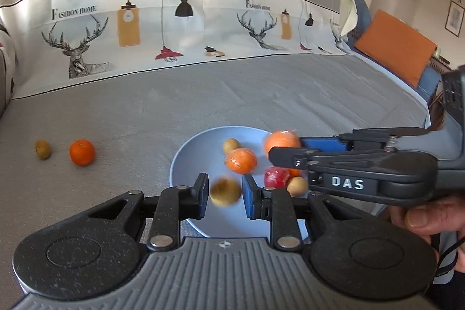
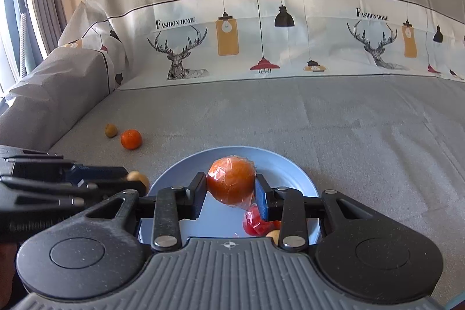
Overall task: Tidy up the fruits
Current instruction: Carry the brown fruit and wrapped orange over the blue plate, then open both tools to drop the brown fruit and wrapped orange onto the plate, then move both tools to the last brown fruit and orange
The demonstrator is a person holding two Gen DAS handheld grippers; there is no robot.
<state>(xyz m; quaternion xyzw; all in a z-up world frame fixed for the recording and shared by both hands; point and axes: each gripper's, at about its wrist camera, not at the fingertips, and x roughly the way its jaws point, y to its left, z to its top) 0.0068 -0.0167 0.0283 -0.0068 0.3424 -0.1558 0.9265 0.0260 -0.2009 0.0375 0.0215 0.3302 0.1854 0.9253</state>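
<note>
A blue plate [image 1: 186,153] lies on the grey sofa cover and holds several fruits: an orange [image 1: 241,161], a red fruit [image 1: 276,177] and small brown-green fruits. My left gripper [image 1: 225,192] is open over the plate's near rim; a blurred brown fruit [image 1: 225,191] sits between its pads without touching them. My right gripper [image 2: 231,191] is shut on a plastic-wrapped orange [image 2: 231,180] just above the plate [image 2: 290,167]; it also shows in the left wrist view [image 1: 280,141]. A loose orange [image 1: 82,152] and a small green fruit [image 1: 43,149] lie to the left.
The sofa back carries a cover printed with deer and lamps [image 1: 174,28]. An orange cushion [image 1: 395,45] lies at the far right. The sofa arm [image 2: 55,95] rises at the left. The loose orange [image 2: 131,139] and green fruit [image 2: 111,130] lie near it.
</note>
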